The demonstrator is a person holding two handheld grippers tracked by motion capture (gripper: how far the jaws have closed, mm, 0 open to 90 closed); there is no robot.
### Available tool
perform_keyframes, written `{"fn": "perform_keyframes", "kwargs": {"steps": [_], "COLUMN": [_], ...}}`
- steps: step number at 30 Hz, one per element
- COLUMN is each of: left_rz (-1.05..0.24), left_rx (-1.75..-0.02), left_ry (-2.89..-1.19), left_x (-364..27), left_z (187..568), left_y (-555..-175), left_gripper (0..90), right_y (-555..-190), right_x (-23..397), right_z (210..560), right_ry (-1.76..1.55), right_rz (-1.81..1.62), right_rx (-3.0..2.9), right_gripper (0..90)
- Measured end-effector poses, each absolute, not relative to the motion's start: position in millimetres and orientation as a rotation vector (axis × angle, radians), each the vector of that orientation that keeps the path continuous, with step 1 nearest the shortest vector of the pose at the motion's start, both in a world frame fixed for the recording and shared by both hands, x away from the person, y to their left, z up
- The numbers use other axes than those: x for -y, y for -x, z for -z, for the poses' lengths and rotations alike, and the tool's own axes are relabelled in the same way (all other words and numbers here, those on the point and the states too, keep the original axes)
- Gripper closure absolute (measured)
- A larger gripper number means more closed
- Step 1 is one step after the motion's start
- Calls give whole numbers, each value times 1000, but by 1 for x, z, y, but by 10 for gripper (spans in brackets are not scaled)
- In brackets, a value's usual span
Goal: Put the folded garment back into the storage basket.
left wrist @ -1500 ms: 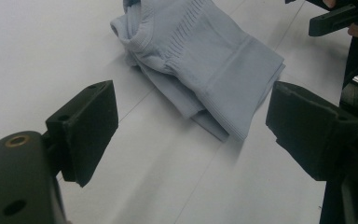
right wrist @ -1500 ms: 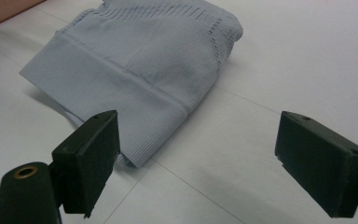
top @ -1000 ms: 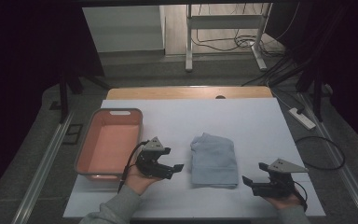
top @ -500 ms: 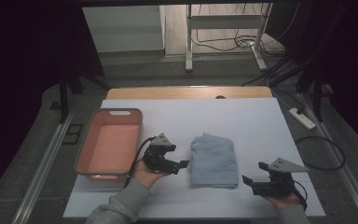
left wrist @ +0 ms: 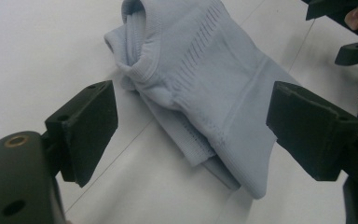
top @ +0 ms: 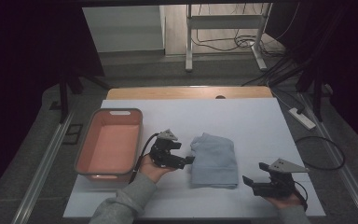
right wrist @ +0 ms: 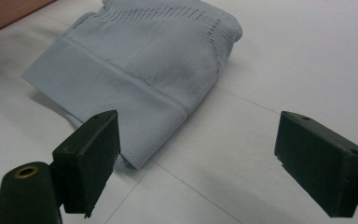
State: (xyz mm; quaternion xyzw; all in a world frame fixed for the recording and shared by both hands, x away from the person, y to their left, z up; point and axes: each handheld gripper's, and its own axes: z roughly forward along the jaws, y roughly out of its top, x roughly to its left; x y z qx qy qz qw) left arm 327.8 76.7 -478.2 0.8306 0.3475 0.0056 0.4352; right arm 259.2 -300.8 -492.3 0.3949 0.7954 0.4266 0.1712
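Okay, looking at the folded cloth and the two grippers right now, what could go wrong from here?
1. The cloth is folded in layers; the open left hand-held gripper at its edge might pinch only the top layer, so the fold could fall open when lifted.
2. The right hand-held gripper is open and apart from the cloth, so a one-sided lift may let it sag and drag.
3. The bin lies behind the left hand; a sagging cloth could catch on its rim.

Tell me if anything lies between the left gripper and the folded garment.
Nothing visible does. The left gripper sits at the garment's left edge with its jaws open, and in the left gripper view bare white table and the cloth itself lie between the jaws. The pink bin stands on the gripper's other side.
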Motion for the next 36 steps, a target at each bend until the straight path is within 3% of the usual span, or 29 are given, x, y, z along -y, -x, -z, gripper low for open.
{"fn": "perform_keyframes", "kwargs": {"steps": [36], "left_rz": [-16], "left_rx": [-912], "left_ry": [-2131], "left_x": [-51], "left_z": [493], "left_y": [-356], "left_gripper": [160], "right_y": [-260], "right_x": [300], "right_z": [494], "right_ry": [-1118], "right_rz": [-1206], "right_rx": [-2267], "right_gripper": [150]}}
